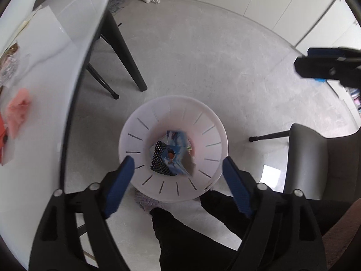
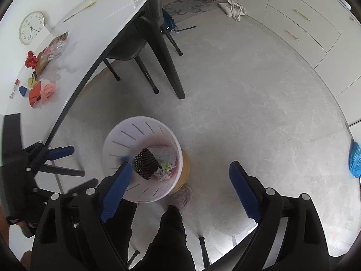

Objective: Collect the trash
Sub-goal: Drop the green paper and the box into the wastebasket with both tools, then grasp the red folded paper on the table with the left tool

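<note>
A white slotted trash bin (image 1: 209, 122) stands on the floor by the table; it also shows in the right wrist view (image 2: 117, 137). Inside lie a blue wrapper (image 1: 177, 142), black foam netting (image 1: 159, 155) (image 2: 145, 163) and small crumpled scraps (image 2: 163, 171). My left gripper (image 1: 178, 167) is open and empty, right above the bin. My right gripper (image 2: 180, 169) is open and empty, above the floor at the bin's right side. On the white table (image 2: 90, 36) lie a pink crumpled scrap (image 2: 47, 91) (image 1: 18, 110), an orange packet (image 2: 35, 96), red paper (image 2: 30, 59) and wrappers (image 2: 55, 45).
Dark chairs (image 2: 144, 43) stand by the table, and a grey chair (image 1: 315, 158) is at the right. A clock (image 2: 31, 27) lies on the table. A blue bag (image 2: 355, 160) and a white tote (image 2: 234, 9) lie on the floor. White cabinets (image 2: 304, 18) line the far wall.
</note>
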Motion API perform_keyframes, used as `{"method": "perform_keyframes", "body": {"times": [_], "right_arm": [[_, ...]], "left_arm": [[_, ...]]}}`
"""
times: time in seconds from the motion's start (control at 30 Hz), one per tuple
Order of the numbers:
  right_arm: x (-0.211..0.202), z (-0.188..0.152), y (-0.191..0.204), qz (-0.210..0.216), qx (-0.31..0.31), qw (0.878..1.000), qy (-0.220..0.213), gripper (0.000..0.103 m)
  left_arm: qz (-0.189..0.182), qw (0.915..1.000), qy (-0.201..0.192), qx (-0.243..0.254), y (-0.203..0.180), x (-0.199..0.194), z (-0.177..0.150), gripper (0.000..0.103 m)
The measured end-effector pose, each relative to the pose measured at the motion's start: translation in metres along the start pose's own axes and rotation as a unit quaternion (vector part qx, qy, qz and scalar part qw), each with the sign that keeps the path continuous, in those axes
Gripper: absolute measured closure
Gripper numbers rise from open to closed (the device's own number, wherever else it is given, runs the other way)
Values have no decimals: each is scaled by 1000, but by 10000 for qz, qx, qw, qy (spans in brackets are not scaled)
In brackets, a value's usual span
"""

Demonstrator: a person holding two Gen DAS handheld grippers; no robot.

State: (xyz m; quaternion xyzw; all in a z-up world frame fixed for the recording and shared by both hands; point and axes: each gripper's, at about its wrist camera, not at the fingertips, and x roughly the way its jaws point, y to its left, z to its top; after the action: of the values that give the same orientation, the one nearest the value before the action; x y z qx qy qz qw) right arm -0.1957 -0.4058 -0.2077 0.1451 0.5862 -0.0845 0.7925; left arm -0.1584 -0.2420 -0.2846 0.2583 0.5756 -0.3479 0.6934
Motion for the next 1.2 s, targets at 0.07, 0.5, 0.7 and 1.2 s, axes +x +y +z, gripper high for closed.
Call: {"method": "perform_keyframes", "body": {"times": [0.07, 0.5, 0.7, 1.2], "right_arm": [[0, 2, -2, -12, 42, 10000, 9, 15], [-33, 14, 20, 169, 63, 9992, -347, 15], [-84, 35, 55, 414, -225, 9939, -992, 6], [-98, 63, 152, 595, -862, 9877, -1161, 2]], "left_arm": [[-4, 10000, 73, 63, -2, 7, -1, 23], [238, 9978, -562, -277, 23, -67, -1, 13], [615, 9841, -1222, -1138, 78, -154, -15, 8], [1546, 9784, -1277, -512, 204, -174, -55, 8]]}}
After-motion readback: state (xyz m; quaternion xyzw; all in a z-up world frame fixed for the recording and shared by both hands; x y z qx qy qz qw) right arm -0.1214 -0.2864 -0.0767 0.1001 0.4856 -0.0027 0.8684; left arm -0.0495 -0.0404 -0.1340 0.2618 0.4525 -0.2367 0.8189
